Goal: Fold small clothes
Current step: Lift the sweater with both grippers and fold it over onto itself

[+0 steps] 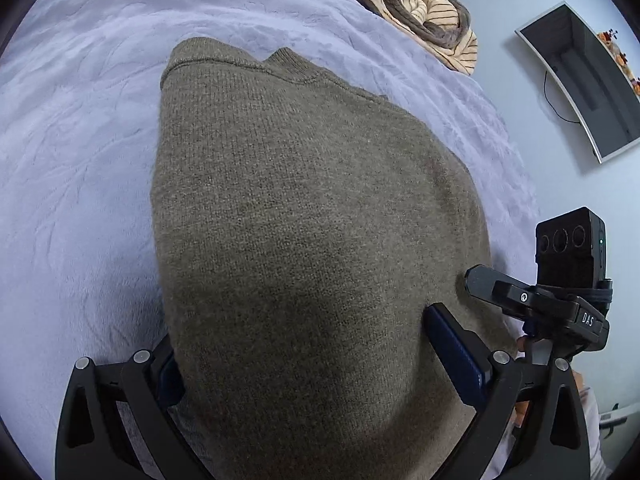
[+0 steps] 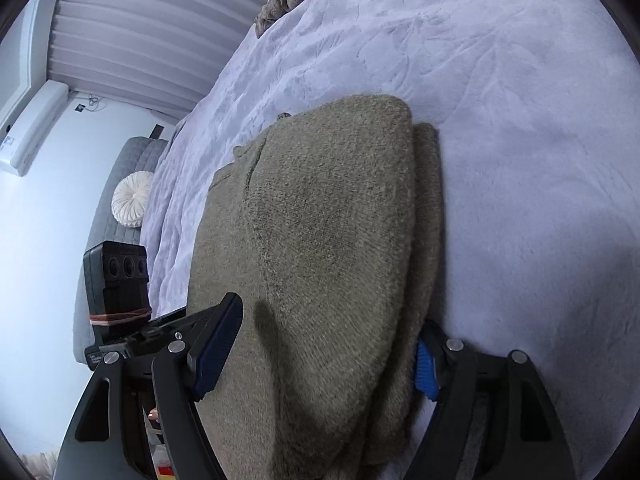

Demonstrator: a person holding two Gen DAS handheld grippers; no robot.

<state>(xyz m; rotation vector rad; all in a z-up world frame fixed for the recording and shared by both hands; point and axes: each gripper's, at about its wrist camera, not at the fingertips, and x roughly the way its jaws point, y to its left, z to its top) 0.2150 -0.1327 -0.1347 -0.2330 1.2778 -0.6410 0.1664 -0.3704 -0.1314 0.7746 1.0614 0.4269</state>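
An olive-brown knit sweater (image 1: 304, 184) lies folded on the lavender plush bedcover (image 1: 76, 168), its collar at the far end. My left gripper (image 1: 308, 344) stands wide over the near end. The knit bulges up between the jaws and hides most of the left pad, and cloth runs on past the right pad (image 1: 456, 356). In the right wrist view the sweater (image 2: 332, 216) shows stacked layers along its right edge. My right gripper (image 2: 324, 340) straddles it with wide jaws. Its left pad (image 2: 218, 344) stands clear above the knit. The folded edge half hides the blue right pad (image 2: 426, 368).
A striped beige and brown blanket (image 1: 432, 12) is heaped at the bed's far end. A dark screen (image 1: 580, 80) hangs on the wall. Beside the bed are a grey quilted seat (image 2: 120, 160) with a round white cushion (image 2: 130, 200), and pleated curtains (image 2: 152, 20).
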